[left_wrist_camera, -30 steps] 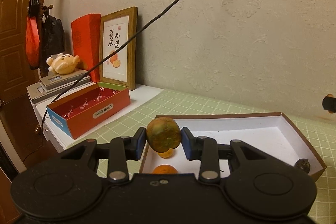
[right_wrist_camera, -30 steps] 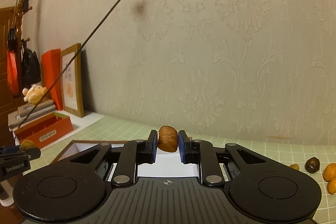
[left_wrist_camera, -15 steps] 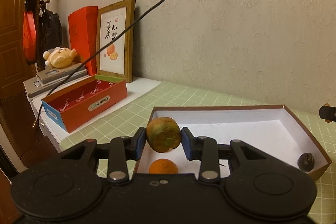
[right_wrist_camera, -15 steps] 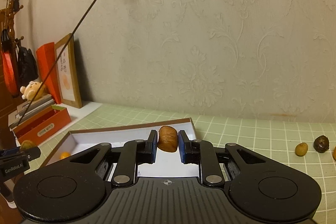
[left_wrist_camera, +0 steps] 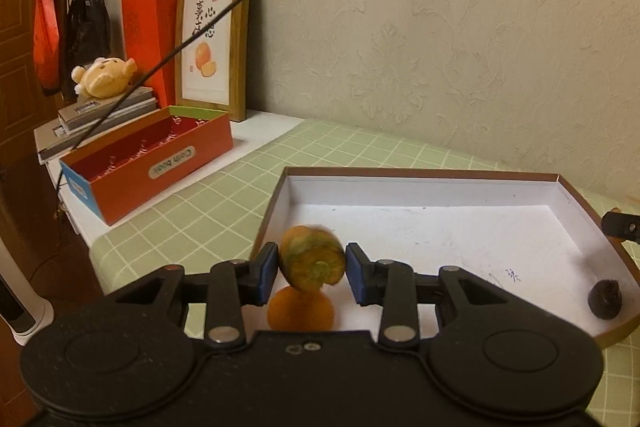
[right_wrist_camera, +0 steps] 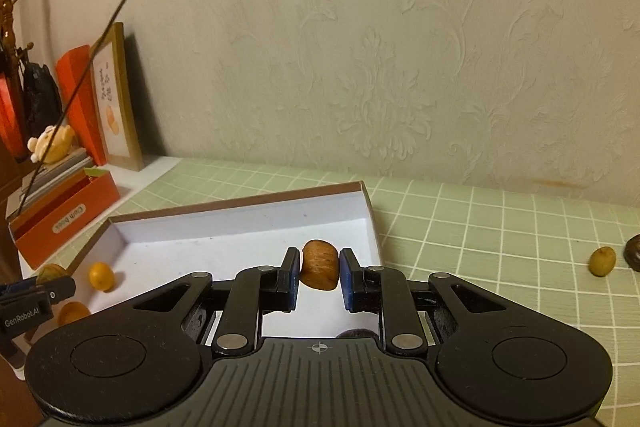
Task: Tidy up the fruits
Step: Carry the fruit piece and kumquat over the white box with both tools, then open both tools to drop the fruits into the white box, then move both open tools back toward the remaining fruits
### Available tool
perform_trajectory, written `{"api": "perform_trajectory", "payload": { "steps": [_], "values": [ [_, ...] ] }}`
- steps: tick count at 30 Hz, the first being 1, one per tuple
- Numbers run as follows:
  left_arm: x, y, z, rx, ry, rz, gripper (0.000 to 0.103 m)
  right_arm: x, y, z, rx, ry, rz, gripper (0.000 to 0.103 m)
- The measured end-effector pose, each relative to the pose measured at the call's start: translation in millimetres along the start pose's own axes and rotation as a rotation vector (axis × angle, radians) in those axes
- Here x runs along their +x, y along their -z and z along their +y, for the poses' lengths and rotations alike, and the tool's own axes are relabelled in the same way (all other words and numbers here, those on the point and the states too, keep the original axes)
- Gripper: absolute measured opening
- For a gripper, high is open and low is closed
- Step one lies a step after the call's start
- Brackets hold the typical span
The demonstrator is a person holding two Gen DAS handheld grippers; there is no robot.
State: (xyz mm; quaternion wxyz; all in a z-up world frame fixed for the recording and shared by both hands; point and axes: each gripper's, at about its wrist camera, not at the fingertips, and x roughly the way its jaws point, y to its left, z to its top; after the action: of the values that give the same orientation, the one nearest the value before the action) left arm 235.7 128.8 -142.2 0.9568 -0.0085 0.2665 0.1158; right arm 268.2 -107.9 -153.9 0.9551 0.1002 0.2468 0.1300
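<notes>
My left gripper (left_wrist_camera: 311,269) is shut on a green-orange fruit (left_wrist_camera: 312,261) and holds it over the near left corner of the white box (left_wrist_camera: 420,183). An orange fruit (left_wrist_camera: 301,311) lies in the box just below it, and a dark fruit (left_wrist_camera: 605,299) lies at the box's right end. My right gripper (right_wrist_camera: 319,277) is shut on a small brown fruit (right_wrist_camera: 319,270) above the right part of the box (right_wrist_camera: 240,211). Two orange fruits (right_wrist_camera: 101,275) lie at the box's left end.
A red open box (left_wrist_camera: 148,155), a framed picture (left_wrist_camera: 212,39), a plush toy (left_wrist_camera: 105,77) and books stand at the left. Two loose fruits (right_wrist_camera: 603,260) lie on the green grid mat (right_wrist_camera: 500,227) to the right. The wall is close behind.
Both grippers have tilted down and lowered toward the white box, each still holding its fruit. The left fruit looks blurred and slightly turned in the jaws.
</notes>
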Motion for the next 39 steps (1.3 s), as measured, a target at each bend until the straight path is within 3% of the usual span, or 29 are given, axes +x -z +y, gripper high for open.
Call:
{"api": "perform_trajectory", "payload": {
  "steps": [2,4,6,7,8,10,18,32,39],
  "values": [
    [6,-2,-3,0.0,0.009,0.014,0.031,6,-2,-2,0.009,-0.005,0.016,0.022],
    [9,-4,-7,0.009,0.021,0.029,0.043,11,-3,-4,0.023,-0.012,0.039,0.024],
    [7,-5,-12,0.006,-0.022,0.023,0.091,9,-5,-7,0.046,-0.012,0.032,0.067],
    [3,-6,-13,0.006,-0.029,-0.003,0.094,5,-7,-7,0.06,-0.019,0.011,0.097],
    [-2,-8,-14,0.014,-0.033,-0.026,0.094,0,-9,-7,0.065,-0.018,-0.021,0.103],
    [-7,-12,-16,0.019,-0.025,-0.034,0.094,-13,-14,-5,0.048,-0.023,-0.08,0.103],
    [-28,-20,-18,0.049,-0.017,-0.075,0.094,-41,-24,-11,0.068,-0.027,-0.162,0.103],
    [-57,-26,-12,0.07,-0.032,-0.092,0.095,-82,-29,-25,0.098,0.007,-0.2,0.103],
    [-71,-23,-36,0.113,0.028,-0.12,0.095,-110,-22,-56,0.115,0.065,-0.206,0.103]
  ]
}}
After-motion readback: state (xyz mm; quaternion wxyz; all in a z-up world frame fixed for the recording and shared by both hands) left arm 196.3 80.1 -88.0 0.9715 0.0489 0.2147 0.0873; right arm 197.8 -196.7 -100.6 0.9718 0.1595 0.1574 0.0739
